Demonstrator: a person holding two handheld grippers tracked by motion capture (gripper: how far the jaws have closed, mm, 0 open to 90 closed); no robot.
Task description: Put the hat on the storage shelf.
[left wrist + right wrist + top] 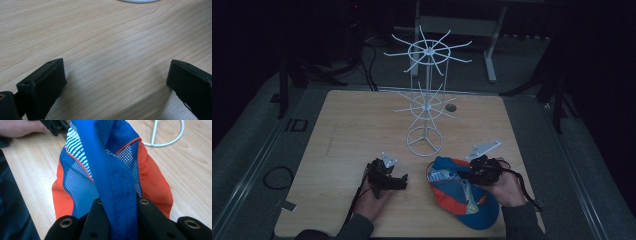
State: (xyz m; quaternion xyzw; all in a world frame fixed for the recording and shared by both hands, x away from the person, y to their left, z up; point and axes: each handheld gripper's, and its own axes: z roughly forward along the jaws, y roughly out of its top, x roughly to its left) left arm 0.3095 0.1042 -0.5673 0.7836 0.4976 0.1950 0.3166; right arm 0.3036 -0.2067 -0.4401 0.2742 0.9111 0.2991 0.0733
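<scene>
While the left tool (pixel 116 82) rests spread, the right tool (pixel 120 220) pinches the cap (pixel 112 170); no writing legible.

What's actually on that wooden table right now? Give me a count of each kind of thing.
White wire display stand with spoked tiers: 1
Blue and orange mesh cap: 1
Hand-held black grippers: 2, the left gripper empty, the right gripper clamped on the cap
Total: 4

Both handheld black two-jaw grippers, left (pixel 400 181) and right (pixel 466 175), have chunky blocky jaws, brass-ringed screw holes, grey triangular top plates, trailing black cables; dark sleeves at 6 o'clock.
</scene>
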